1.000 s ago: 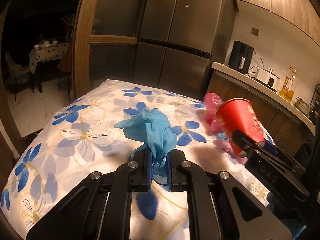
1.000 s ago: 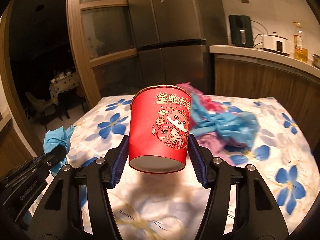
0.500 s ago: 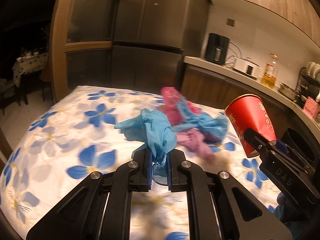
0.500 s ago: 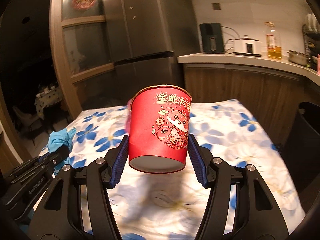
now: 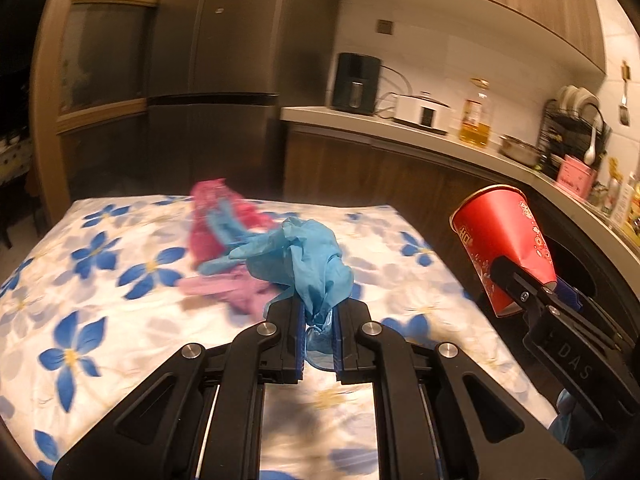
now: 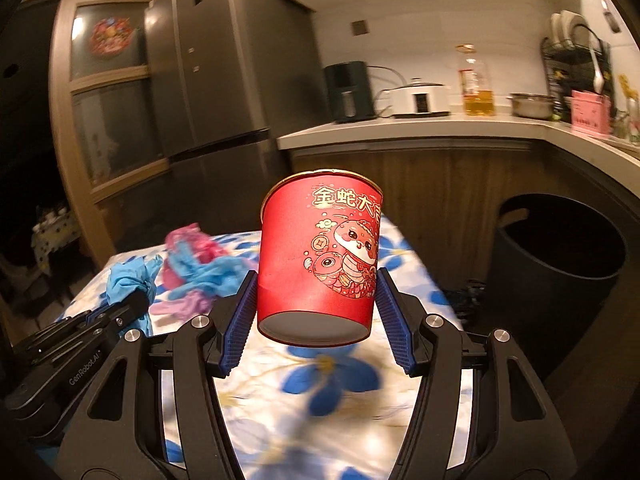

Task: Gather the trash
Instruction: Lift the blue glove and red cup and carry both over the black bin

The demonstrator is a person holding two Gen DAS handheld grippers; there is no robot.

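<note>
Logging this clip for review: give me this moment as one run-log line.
left tongs: shut on blue glove | right tongs: shut on red cup | bin: open, right of table | gloves pile: on table

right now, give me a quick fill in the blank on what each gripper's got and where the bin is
1. The left gripper is shut on a blue ____.
2. The right gripper holds a cup coloured ____.
3. More gloves lie on the ____ tablecloth.
4. In the right wrist view the dark bin stands to the ____ of the cup.

Missing words: glove; red; flowered; right
</note>
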